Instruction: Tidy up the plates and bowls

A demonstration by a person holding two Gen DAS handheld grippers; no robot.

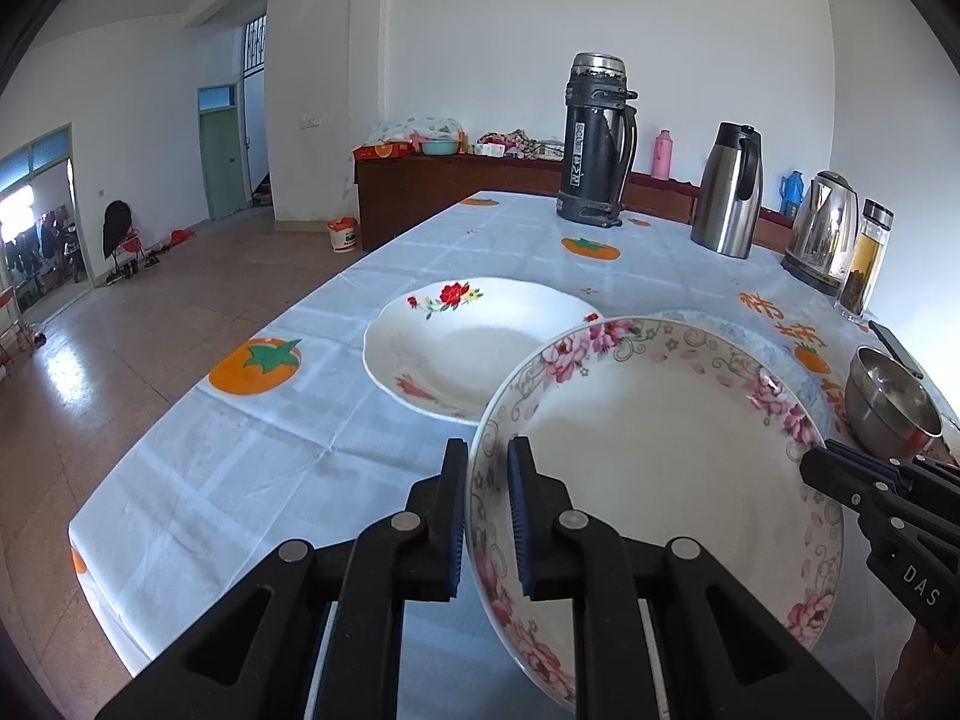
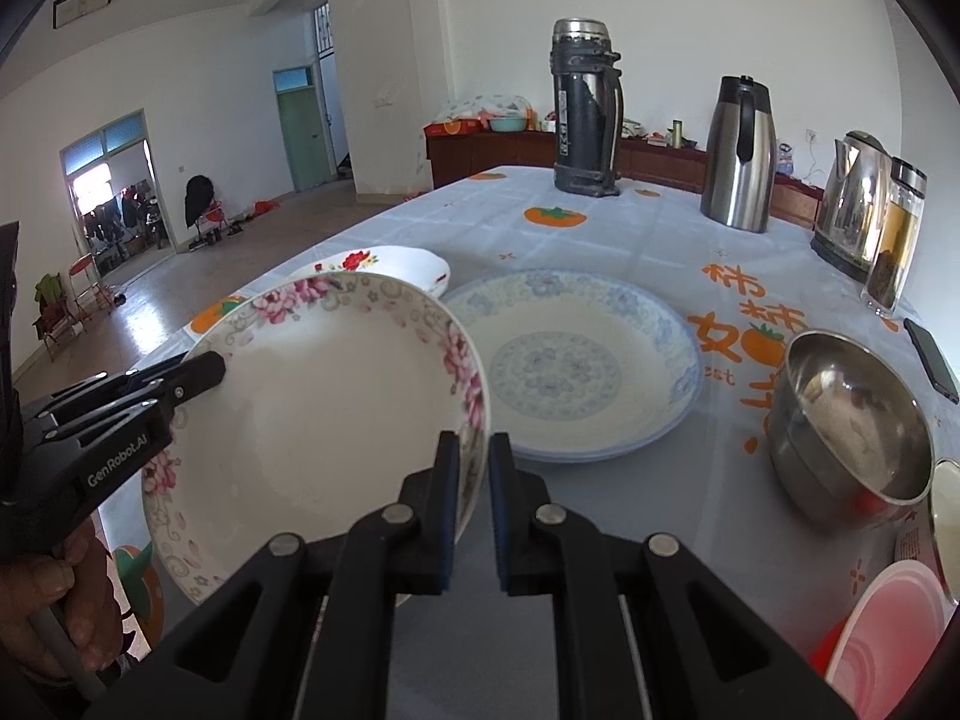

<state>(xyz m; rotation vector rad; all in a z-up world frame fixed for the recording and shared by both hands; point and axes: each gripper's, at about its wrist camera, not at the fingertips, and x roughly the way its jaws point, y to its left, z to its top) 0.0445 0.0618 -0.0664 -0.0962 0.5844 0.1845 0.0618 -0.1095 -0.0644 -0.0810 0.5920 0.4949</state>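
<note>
A pink-flowered plate (image 1: 660, 480) (image 2: 324, 420) hangs tilted above the table, held at two opposite rims. My left gripper (image 1: 487, 516) (image 2: 207, 372) is shut on its left rim, one pad on each face. My right gripper (image 2: 474, 510) (image 1: 819, 462) is shut on the right rim. A white plate with red flowers (image 1: 456, 348) (image 2: 390, 267) lies on the tablecloth beyond it on the left. Under the held plate's right side rests a blue-patterned plate (image 2: 576, 360) (image 1: 786, 354). A steel bowl (image 2: 852, 420) (image 1: 894, 402) stands further right.
At the table's back are a black thermos (image 1: 594, 144), a steel jug (image 1: 726, 192), a kettle (image 1: 822, 234) and a glass bottle (image 1: 867, 258). A phone (image 2: 930, 360) lies at the right edge. A pink plastic bowl (image 2: 888, 630) sits near right. The table's left edge (image 1: 180, 420) drops to the floor.
</note>
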